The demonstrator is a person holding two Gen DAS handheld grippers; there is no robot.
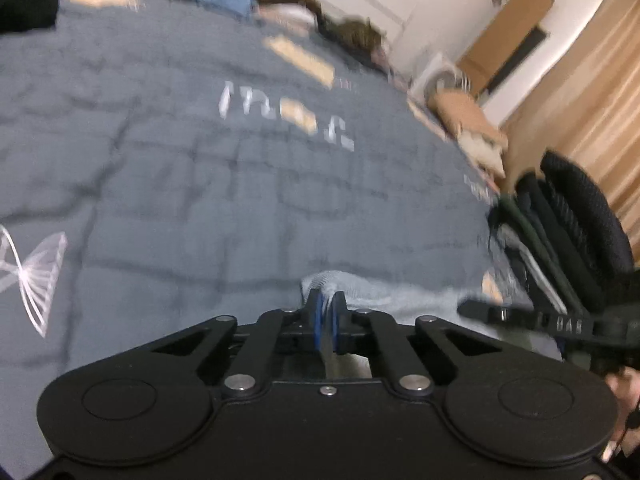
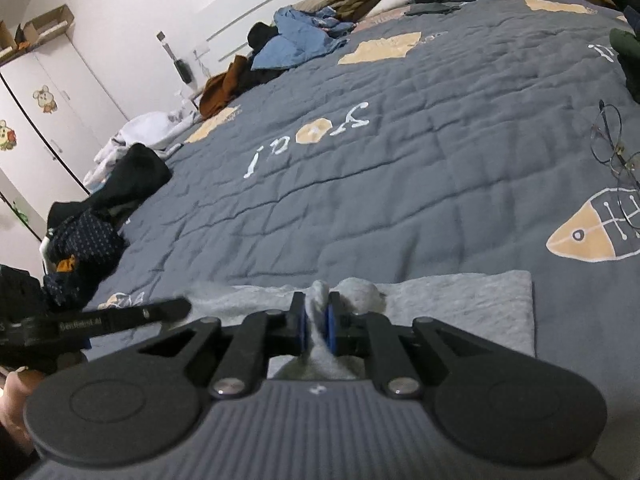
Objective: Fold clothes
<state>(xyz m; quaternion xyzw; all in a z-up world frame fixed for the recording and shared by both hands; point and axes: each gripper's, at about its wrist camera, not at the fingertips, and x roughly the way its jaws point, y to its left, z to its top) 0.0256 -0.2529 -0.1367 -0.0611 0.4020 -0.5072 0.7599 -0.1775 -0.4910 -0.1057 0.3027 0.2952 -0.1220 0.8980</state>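
A light grey garment (image 2: 452, 308) lies along the near edge of a blue-grey quilted bedspread (image 2: 400, 168). My right gripper (image 2: 316, 320) is shut on a bunched fold of this grey cloth. In the left wrist view, my left gripper (image 1: 326, 312) is shut on another pinch of the same grey garment (image 1: 384, 294). Each gripper shows at the side of the other's view: the right one as a black arm (image 1: 532, 318), the left one as a black arm (image 2: 100, 322). The left view is blurred.
Unfolded clothes lie around the bed: a dark dotted heap (image 2: 84, 248), a black piece (image 2: 132, 180), a blue heap (image 2: 300, 40), a brown piece (image 2: 224, 84). Wire glasses (image 2: 616, 160) rest at the right. A stack of dark clothes (image 1: 568, 232) sits beside the bed.
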